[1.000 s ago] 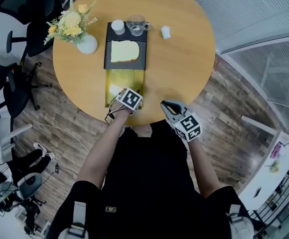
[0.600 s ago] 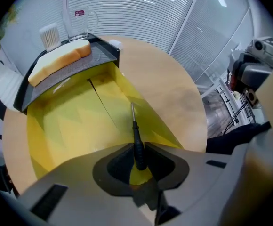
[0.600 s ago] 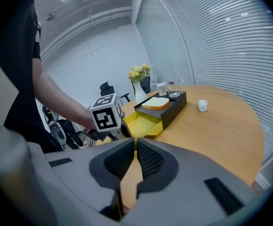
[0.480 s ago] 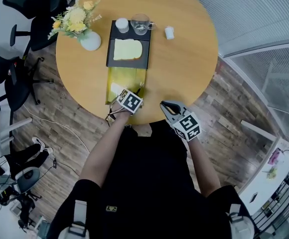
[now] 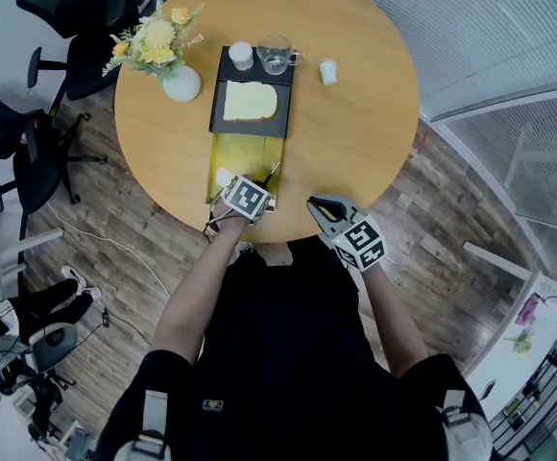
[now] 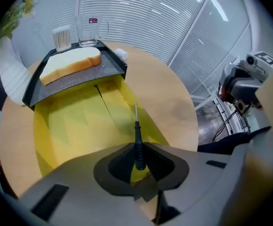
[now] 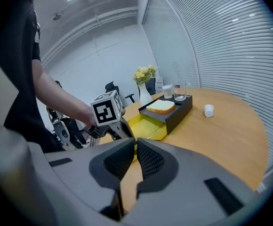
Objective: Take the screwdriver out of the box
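My left gripper [image 6: 137, 160] is clamped on the dark handle of the screwdriver [image 6: 137, 138], whose shaft points out over the open yellow box [image 6: 75, 126] at the desk's [image 5: 355, 123] near edge. Beyond the box, a black tray [image 6: 33, 86] holds a bread slice [image 6: 70, 64]. My right gripper [image 7: 133, 155] is closed and empty.

The left gripper [image 6: 139, 160] is drawing its jaws in onto the black handle of the screwdriver [image 6: 137, 133] at the near end of the yellow box [image 6: 70, 126] — its marker cube [image 5: 247, 198] is tipping a little and creeping toward the box's near edge. In the head view the round table [image 5: 355, 113] is sliding slightly rightward — the camera is drifting
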`<state>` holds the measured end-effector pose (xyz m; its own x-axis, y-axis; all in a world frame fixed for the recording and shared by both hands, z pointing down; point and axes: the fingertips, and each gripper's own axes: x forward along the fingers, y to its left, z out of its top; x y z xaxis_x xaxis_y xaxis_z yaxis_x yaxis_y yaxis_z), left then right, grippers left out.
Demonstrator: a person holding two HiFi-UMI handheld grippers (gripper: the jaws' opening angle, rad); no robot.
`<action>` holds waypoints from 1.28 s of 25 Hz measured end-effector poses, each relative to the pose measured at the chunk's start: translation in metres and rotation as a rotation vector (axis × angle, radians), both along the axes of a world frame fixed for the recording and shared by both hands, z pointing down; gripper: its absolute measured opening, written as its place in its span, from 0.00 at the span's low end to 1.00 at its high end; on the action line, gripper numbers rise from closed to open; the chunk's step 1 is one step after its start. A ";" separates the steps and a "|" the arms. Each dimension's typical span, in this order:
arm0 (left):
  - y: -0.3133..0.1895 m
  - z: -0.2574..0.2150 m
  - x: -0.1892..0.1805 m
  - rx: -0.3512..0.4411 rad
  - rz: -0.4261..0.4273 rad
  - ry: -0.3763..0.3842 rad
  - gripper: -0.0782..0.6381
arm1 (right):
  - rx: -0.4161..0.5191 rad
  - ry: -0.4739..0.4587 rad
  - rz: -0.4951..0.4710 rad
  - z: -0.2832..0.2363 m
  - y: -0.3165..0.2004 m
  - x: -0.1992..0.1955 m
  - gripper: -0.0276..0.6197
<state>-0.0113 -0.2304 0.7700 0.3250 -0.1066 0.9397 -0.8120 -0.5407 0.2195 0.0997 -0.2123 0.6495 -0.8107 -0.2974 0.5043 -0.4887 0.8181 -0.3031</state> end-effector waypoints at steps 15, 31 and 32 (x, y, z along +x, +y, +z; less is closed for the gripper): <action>0.017 -0.065 -0.014 0.155 -0.020 0.183 0.21 | 0.063 0.015 -0.025 -0.025 0.021 -0.043 0.06; 0.054 -0.143 -0.058 0.374 -0.072 0.417 0.21 | 0.133 0.099 -0.009 -0.050 0.062 -0.096 0.06; 0.057 -0.147 -0.061 0.391 -0.069 0.421 0.21 | 0.141 0.102 -0.003 -0.052 0.064 -0.098 0.06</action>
